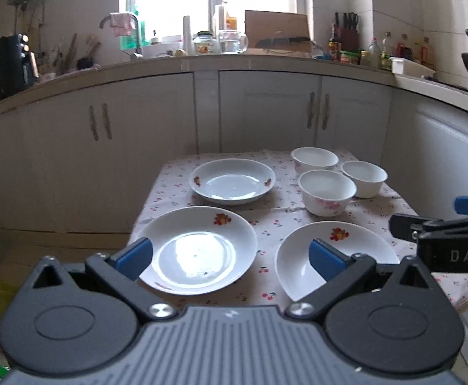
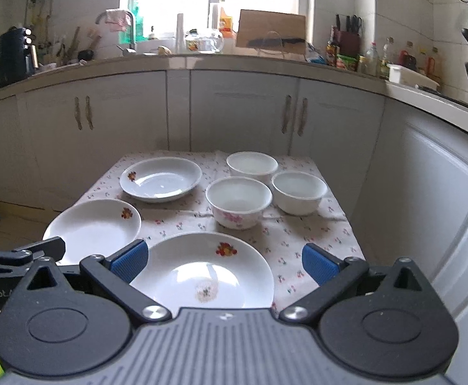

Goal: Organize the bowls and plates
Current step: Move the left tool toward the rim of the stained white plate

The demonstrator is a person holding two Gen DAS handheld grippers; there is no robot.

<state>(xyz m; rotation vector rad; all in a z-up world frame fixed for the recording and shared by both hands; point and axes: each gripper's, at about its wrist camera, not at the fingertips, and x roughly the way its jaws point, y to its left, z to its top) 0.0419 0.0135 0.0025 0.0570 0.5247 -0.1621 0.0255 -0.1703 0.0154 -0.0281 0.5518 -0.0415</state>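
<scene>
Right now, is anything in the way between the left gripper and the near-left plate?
Nothing visible. The left gripper is open right in front of the near-left plate, with no dish between them. The bowl with pink flowers sits farther back to the right.

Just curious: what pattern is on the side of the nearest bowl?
Pink flowers on white, on the nearest bowl; clearest in the right wrist view.

Blown-out window (image 1: pixel 208 0) backlight; fisheye-bent edges
</scene>
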